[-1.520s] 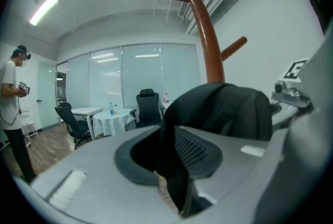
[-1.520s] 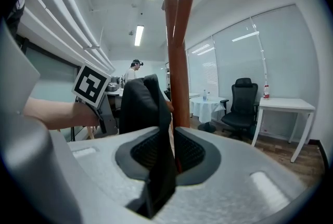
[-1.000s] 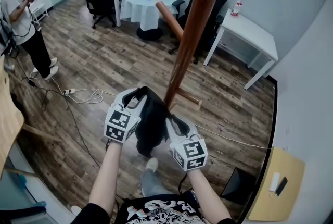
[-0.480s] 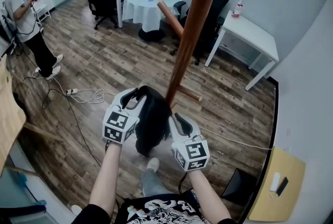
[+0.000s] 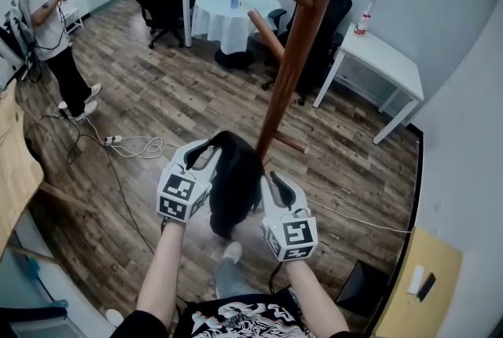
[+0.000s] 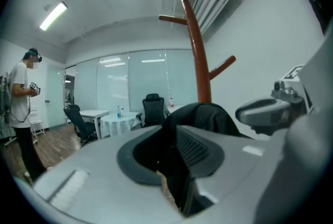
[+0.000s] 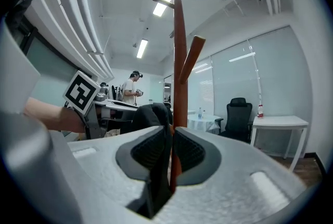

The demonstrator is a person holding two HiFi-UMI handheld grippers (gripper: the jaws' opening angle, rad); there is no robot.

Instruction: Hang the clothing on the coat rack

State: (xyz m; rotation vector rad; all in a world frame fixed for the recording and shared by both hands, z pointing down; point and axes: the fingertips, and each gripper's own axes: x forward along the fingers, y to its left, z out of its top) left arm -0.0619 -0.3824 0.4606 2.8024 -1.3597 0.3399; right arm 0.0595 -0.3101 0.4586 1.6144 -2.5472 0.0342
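The black garment (image 5: pixel 234 183) hangs bunched between both tongs, at about 7 o'clock from the coat rack (image 5: pixel 292 53) pole. The left gripper (image 5: pixel 206 154), at the garment's 10 o'clock, has its jaws partly apart with dark cloth filling the gap, apparently pinched. The right gripper (image 5: pixel 271 181), at 4 o'clock, nips a fold with its jaws nearly together.

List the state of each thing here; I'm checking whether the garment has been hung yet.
black garment, bunched, held between both grippers, on no peg.
coat rack, upright, visible pegs bare.
left gripper, clamped on the black garment.
right gripper, jaws closing, black garment pinched between them.
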